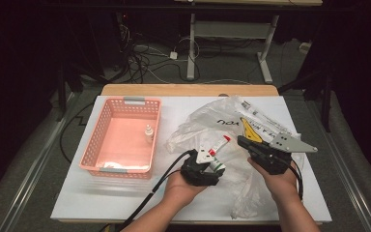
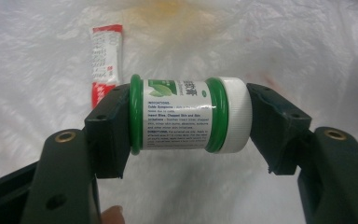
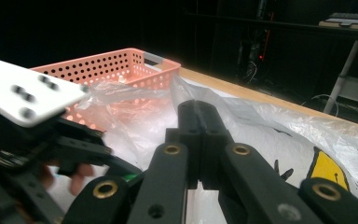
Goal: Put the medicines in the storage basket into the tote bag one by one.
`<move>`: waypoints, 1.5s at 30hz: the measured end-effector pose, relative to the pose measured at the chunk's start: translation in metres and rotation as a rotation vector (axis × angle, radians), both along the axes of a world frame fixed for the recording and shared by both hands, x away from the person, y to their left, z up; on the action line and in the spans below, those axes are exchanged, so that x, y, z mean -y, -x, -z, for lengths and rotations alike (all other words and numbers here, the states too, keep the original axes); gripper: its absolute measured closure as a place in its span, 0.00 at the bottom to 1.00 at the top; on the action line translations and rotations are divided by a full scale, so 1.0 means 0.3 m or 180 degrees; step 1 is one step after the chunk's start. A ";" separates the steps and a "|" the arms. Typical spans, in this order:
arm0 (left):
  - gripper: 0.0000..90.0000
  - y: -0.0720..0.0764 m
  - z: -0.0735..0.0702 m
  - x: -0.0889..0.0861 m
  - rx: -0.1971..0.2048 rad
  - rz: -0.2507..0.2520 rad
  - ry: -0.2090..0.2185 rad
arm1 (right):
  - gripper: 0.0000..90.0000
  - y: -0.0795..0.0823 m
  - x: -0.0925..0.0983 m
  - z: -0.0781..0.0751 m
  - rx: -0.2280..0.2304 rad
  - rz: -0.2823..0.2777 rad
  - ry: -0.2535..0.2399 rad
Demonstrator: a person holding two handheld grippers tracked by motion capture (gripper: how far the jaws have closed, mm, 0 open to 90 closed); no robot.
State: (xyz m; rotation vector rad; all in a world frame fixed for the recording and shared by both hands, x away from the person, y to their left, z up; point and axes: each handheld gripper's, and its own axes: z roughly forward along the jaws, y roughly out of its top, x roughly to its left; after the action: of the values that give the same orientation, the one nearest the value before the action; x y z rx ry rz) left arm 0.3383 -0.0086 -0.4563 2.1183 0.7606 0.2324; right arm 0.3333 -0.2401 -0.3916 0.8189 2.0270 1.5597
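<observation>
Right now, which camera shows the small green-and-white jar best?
The left gripper view: the jar sits sideways between the jaws, label readable. The high view shows it small, at the left gripper. The right gripper view gives just a green sliver.

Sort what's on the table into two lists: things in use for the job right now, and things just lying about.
In use:
- small green-and-white jar, clamped end to end by the left gripper
- plastic bag, pinched by the shut right gripper
- pink basket

Lying about:
- red-and-white sachet on the bag
- small white bottle in the basket
</observation>
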 end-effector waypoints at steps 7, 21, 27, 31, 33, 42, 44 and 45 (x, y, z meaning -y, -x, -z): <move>0.39 -0.059 0.019 0.090 0.0113 -0.0069 0.0032 | 1.00 -0.004 0.004 0.004 -0.0020 0.0011 -0.0017; 0.39 -0.150 0.067 0.193 0.0093 -0.0225 0.0044 | 1.00 -0.007 0.009 0.007 -0.0019 0.0009 -0.0015; 0.38 -0.163 0.074 0.191 0.0005 -0.0207 0.0066 | 1.00 -0.006 0.008 0.006 -0.0020 0.0009 -0.0021; 0.33 -0.158 0.066 0.186 0.0013 -0.0170 0.0064 | 1.00 -0.005 0.007 0.005 -0.0020 0.0006 -0.0018; 0.31 -0.154 0.059 0.184 0.0021 -0.0163 0.0077 | 1.00 -0.005 0.007 0.005 -0.0021 0.0008 -0.0019; 0.27 -0.127 0.044 0.163 0.0051 -0.0170 0.0076 | 1.00 -0.004 0.007 0.004 -0.0016 0.0007 -0.0019; 0.27 -0.125 0.044 0.156 0.0041 -0.0165 0.0072 | 1.00 -0.004 0.007 0.004 -0.0023 0.0010 -0.0021; 0.27 -0.122 0.044 0.151 0.0047 -0.0160 0.0064 | 1.00 -0.004 0.007 0.004 -0.0017 0.0008 -0.0014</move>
State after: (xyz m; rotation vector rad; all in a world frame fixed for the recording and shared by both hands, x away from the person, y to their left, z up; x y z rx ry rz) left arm 0.3750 -0.0539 -0.4696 2.0782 0.8048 0.2659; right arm 0.3344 -0.2421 -0.3928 0.8275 2.0262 1.5629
